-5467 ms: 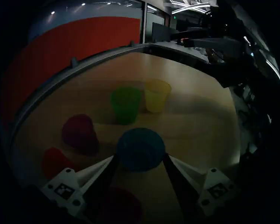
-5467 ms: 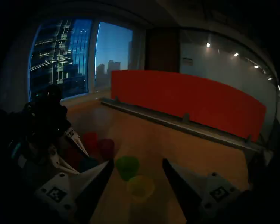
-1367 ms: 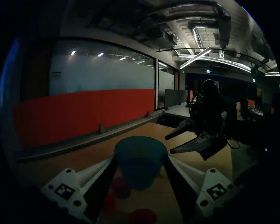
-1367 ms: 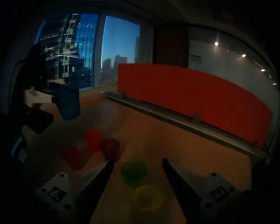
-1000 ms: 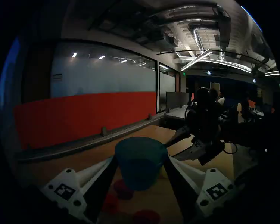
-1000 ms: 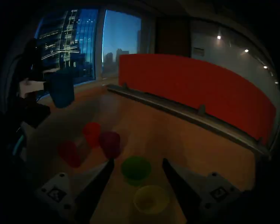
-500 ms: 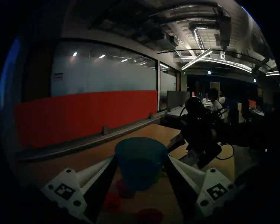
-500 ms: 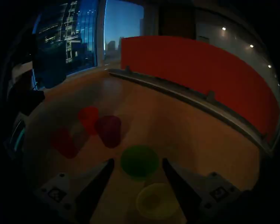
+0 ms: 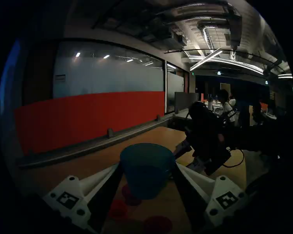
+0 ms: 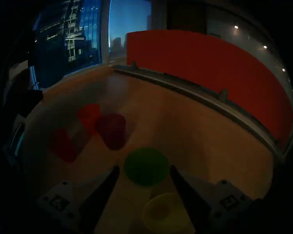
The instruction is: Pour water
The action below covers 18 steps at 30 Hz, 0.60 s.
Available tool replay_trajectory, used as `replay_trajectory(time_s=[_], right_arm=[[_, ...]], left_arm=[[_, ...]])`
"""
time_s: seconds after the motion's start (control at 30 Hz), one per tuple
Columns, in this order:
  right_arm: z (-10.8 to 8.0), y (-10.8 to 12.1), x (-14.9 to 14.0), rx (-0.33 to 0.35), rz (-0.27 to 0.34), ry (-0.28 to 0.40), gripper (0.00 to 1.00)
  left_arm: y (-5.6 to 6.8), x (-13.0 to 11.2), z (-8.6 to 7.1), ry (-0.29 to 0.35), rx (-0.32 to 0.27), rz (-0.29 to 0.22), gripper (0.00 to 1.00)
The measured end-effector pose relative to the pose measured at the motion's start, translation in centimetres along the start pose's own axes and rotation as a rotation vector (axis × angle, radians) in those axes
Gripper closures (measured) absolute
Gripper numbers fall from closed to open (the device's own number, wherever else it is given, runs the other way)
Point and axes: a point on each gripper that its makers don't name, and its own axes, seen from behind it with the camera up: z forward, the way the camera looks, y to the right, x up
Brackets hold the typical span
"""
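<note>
The left gripper [image 9: 146, 167] is clamping the blue cup [image 9: 147, 177] mid-wall at 6 o'clock, above the table [image 9: 103, 156]; it is probably light, thin and squashable. The right gripper [image 10: 144, 168] is holding its fingers apart near the green cup [image 10: 145, 163].

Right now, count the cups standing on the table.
5. Green cup between the right gripper's open fingers, yellow cup nearer the camera, maroon cup beyond, farther red cup and nearer red cup left of it. Dim edges may hide more.

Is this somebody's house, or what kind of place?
Most likely an office at dusk: a long wooden desk with a red divider panel, exposed ceiling ducts, and a window onto city towers.
</note>
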Motion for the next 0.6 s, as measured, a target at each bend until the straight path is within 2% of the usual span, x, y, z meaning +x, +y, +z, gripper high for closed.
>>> replay_trajectory(time_s=[0.6], right_arm=[[1.9, 0.2, -0.9, -0.006, 0.014, -0.033, 0.06]], left_arm=[[-0.3, -0.8, 0.2, -0.015, 0.001, 0.001, 0.14]])
